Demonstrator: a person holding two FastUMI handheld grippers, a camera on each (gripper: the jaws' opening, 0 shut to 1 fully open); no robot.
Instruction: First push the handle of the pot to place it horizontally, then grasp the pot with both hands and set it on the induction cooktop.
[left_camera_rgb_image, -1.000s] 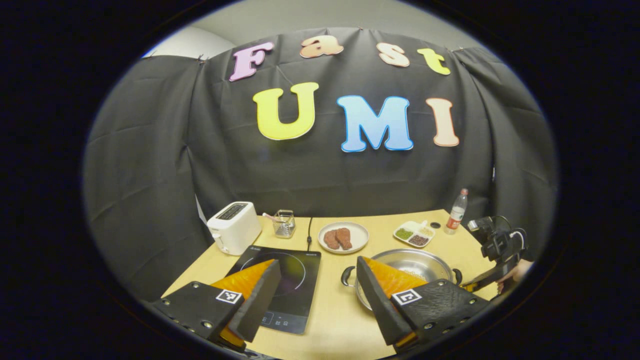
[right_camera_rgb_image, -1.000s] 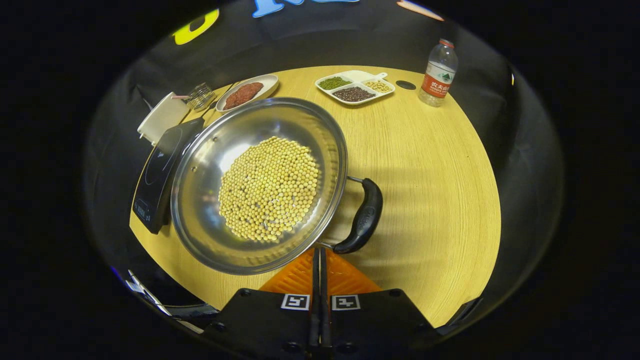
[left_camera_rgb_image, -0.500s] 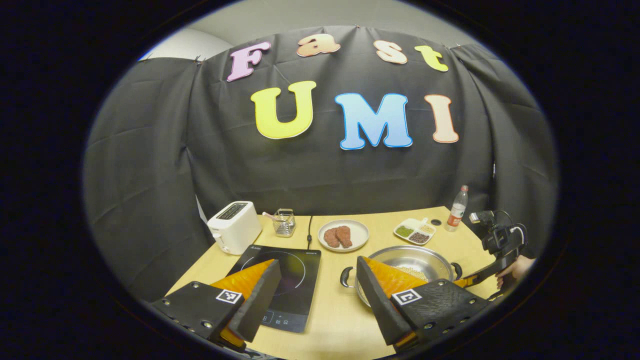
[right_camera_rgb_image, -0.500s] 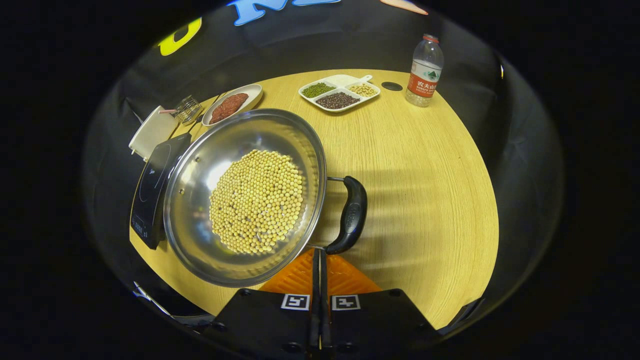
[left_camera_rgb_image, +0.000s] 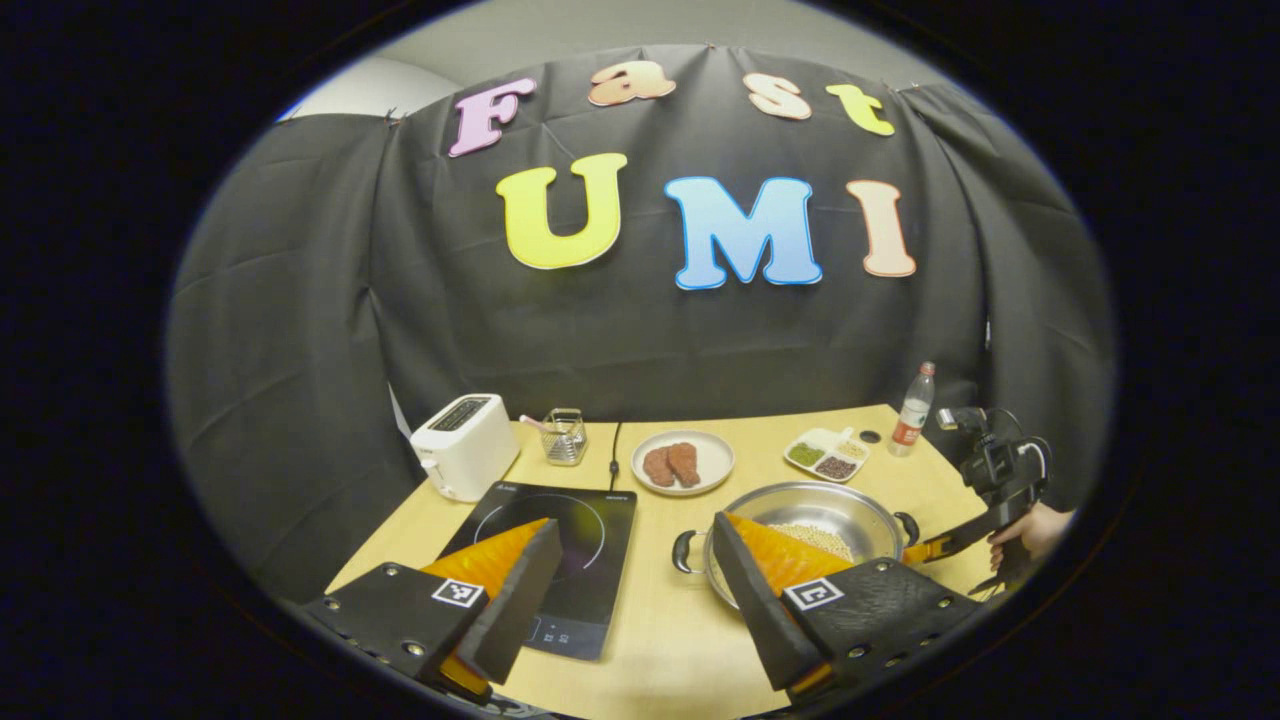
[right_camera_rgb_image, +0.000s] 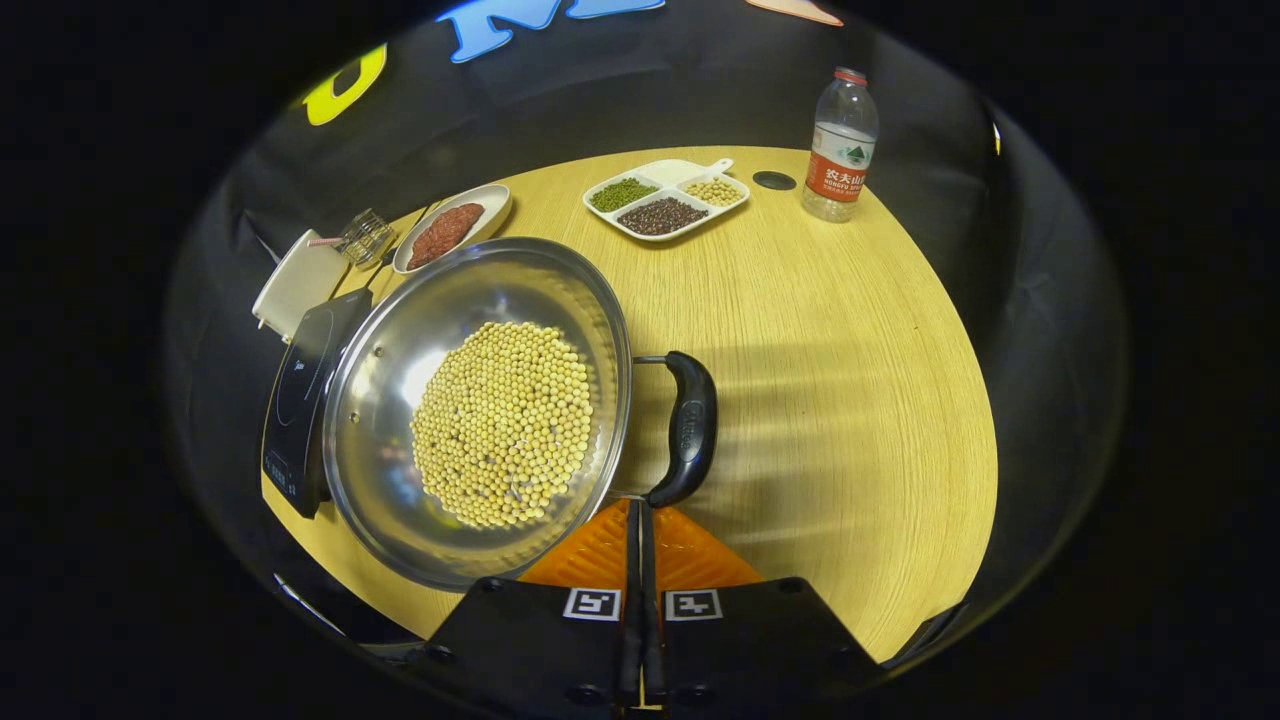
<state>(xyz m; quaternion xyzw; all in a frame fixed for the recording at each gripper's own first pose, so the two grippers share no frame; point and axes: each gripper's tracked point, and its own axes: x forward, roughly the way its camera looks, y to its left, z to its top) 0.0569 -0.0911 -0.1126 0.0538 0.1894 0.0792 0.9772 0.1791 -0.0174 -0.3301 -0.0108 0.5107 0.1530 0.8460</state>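
Note:
A steel pot (right_camera_rgb_image: 480, 410) holding soybeans stands on the wooden table (right_camera_rgb_image: 850, 400), with black loop handles on two sides. My right gripper (right_camera_rgb_image: 640, 508) is shut with nothing in it, and its tips press against the near end of the pot's right handle (right_camera_rgb_image: 690, 430). The black induction cooktop (right_camera_rgb_image: 300, 390) lies just left of the pot. In the left gripper view, my left gripper (left_camera_rgb_image: 635, 525) hangs open above the table, between the cooktop (left_camera_rgb_image: 560, 540) and the pot (left_camera_rgb_image: 810, 515). The right gripper (left_camera_rgb_image: 940, 548), held by a hand (left_camera_rgb_image: 1035, 530), reaches the pot's far handle (left_camera_rgb_image: 908, 527).
Along the back stand a white toaster (left_camera_rgb_image: 465, 445), a small glass holder (left_camera_rgb_image: 565, 437), a plate of meat (left_camera_rgb_image: 683, 462), a divided dish of beans (left_camera_rgb_image: 825, 458) and a water bottle (left_camera_rgb_image: 915, 410). A cord (left_camera_rgb_image: 613, 460) runs back from the cooktop.
The right gripper, still shut, has pushed the handle, and the pot has turned and slid a little toward the cooktop. The left gripper has stayed open and risen slightly.

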